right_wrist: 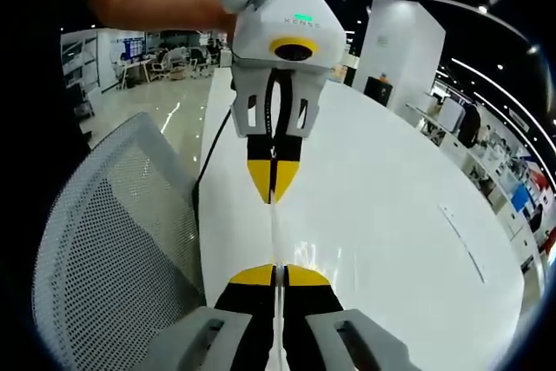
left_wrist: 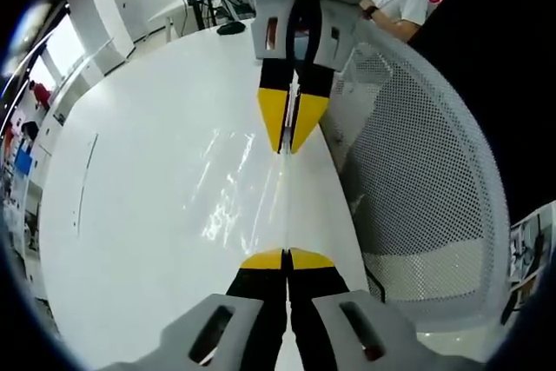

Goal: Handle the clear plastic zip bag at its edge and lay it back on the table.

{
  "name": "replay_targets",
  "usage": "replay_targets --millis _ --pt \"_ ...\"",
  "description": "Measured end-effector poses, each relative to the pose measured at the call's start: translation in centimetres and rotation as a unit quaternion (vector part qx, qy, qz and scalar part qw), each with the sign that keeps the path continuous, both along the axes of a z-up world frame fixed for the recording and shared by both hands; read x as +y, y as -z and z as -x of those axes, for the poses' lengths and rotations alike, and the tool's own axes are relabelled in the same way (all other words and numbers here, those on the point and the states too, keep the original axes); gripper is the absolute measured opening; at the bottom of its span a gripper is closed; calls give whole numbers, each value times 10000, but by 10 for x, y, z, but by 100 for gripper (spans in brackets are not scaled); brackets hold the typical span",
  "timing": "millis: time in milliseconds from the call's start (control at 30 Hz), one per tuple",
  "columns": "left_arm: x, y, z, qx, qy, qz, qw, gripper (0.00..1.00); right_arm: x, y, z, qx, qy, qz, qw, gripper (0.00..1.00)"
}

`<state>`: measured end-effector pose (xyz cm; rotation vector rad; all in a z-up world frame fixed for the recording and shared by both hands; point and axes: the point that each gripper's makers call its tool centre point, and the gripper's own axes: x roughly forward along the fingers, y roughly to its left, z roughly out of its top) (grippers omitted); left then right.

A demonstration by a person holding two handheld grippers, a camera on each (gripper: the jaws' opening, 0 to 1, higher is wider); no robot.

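Observation:
The clear plastic zip bag [left_wrist: 259,197] is stretched taut between my two grippers above the white table [left_wrist: 139,180]. In the left gripper view my left gripper [left_wrist: 286,258] is shut on the bag's near edge. The right gripper [left_wrist: 292,147] faces it from the top, shut on the far edge. The bag's sheet shows as faint glare slanting down to the left. In the right gripper view the bag [right_wrist: 275,236] appears edge-on as a thin pale line. It runs from my right gripper [right_wrist: 276,274] up to the left gripper [right_wrist: 273,197]. Both hold it with yellow-tipped jaws pressed together.
A white mesh chair back [left_wrist: 426,180] stands close against the table edge, also seen in the right gripper view [right_wrist: 104,241]. The table [right_wrist: 400,215] is long and oval. A person's arm [right_wrist: 156,6] holds the left gripper. Office desks and shelves lie beyond.

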<state>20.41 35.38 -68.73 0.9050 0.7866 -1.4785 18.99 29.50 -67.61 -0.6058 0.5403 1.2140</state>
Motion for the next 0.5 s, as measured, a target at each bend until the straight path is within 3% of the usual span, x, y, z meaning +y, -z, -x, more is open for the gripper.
replay_targets --millis 500 --pt "3 -2 1 4 -36 1 10000 0 -7 -1 1 -13 11 14 10000 0"
